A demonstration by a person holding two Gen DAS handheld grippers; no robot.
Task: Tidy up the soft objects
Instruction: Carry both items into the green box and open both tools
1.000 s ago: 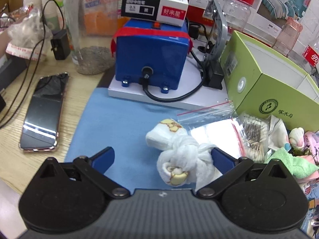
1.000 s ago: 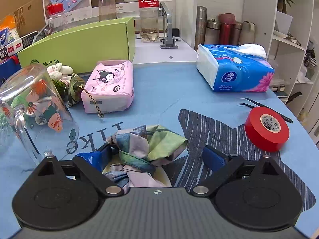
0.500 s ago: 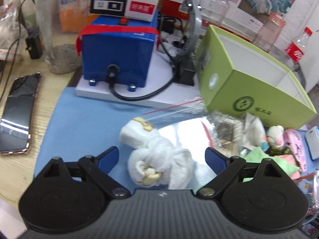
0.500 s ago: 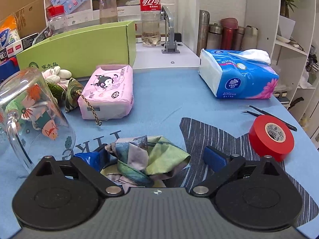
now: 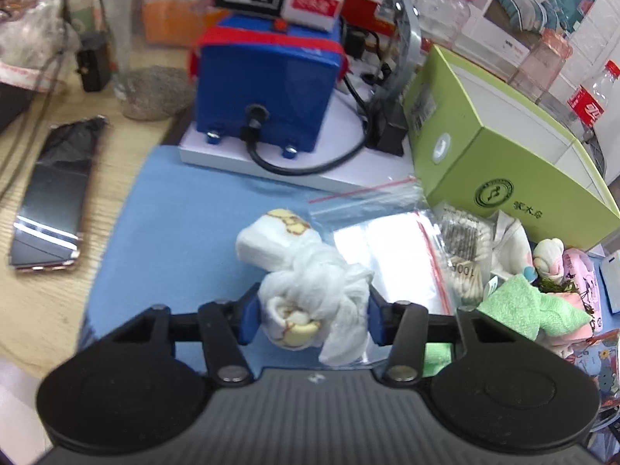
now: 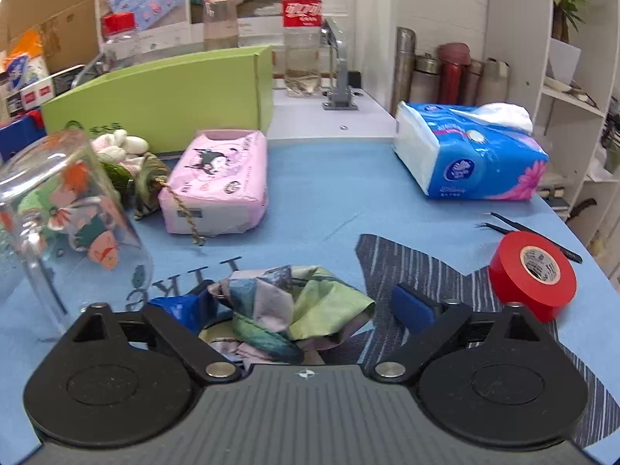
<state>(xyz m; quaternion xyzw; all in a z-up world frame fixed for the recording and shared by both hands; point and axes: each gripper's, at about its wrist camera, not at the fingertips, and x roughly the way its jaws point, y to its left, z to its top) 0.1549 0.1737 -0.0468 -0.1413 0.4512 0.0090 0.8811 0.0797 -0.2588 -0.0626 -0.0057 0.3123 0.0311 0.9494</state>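
Note:
In the left wrist view my left gripper (image 5: 312,319) is shut on a knotted white cloth bundle (image 5: 306,283) with yellow print, over the blue mat (image 5: 174,224). A green towel (image 5: 519,306) and a small plush toy (image 5: 546,255) lie to the right, by the green box (image 5: 500,155). In the right wrist view my right gripper (image 6: 302,306) is open around a crumpled patchwork cloth (image 6: 294,306) on the mat; the cloth lies nearer the left finger and the right finger stands apart from it.
Left view: a blue machine (image 5: 267,85) on a white base, a phone (image 5: 54,201), zip bags (image 5: 391,248) and cotton swabs (image 5: 465,248). Right view: an upturned glass mug (image 6: 66,217), pink wipes pack (image 6: 221,182), blue tissue pack (image 6: 469,155), red tape roll (image 6: 533,275), tweezers (image 6: 531,228).
My left gripper has closed from wide open onto the white cloth bundle. My right gripper has stayed open around the patchwork cloth and hardly moved.

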